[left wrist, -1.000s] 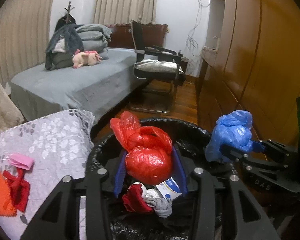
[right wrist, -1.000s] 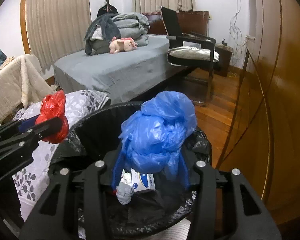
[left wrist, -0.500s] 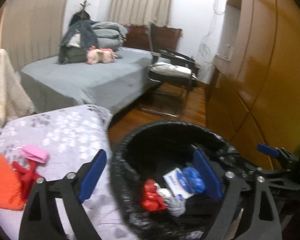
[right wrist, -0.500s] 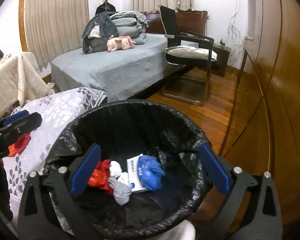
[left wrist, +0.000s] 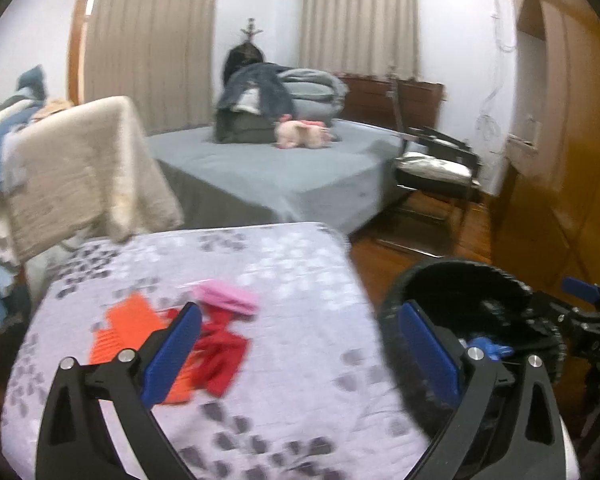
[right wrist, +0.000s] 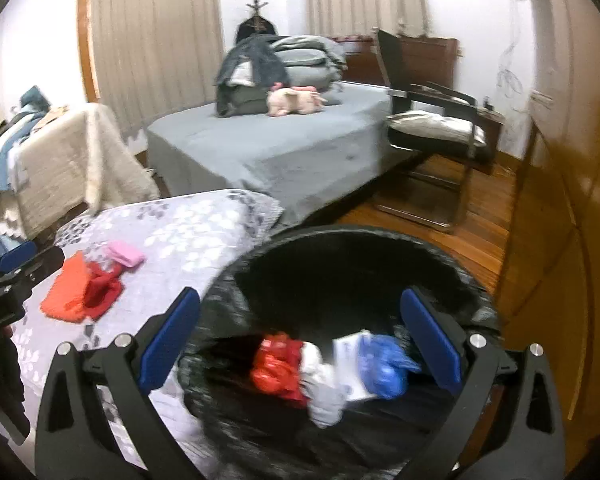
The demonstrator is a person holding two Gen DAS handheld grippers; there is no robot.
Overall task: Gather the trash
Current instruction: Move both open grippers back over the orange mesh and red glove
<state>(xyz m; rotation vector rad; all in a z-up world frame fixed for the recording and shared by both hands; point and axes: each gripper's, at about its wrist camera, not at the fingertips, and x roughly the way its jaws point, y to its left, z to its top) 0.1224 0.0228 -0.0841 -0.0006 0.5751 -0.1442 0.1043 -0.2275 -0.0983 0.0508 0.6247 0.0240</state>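
My left gripper [left wrist: 298, 316] hangs over the table's grey floral cloth [left wrist: 300, 264], its jaws still opening with nothing between them. Just beyond its left finger lie an orange piece [left wrist: 128, 320], a red piece [left wrist: 220, 356] and a pink piece [left wrist: 226, 298]. The black-lined bin [left wrist: 460, 266] stands to the right, behind the right finger. My right gripper [right wrist: 300, 300] is open and empty above the bin [right wrist: 340, 232]. Inside lie a red bag [right wrist: 278, 364], a blue bag [right wrist: 384, 364], a white box [right wrist: 350, 360] and a pale wad [right wrist: 324, 392].
A grey bed [left wrist: 280, 172] with folded bedding and a pink plush toy stands behind the table. A black chair [right wrist: 432, 132] sits on the wooden floor beyond the bin. Wooden wardrobe doors [right wrist: 560, 240] run along the right. A beige blanket [left wrist: 80, 168] drapes furniture at left.
Both grippers opened; the red and blue bags dropped into the bin. The left gripper swung left from the bin over the table. The right view also shifted left.
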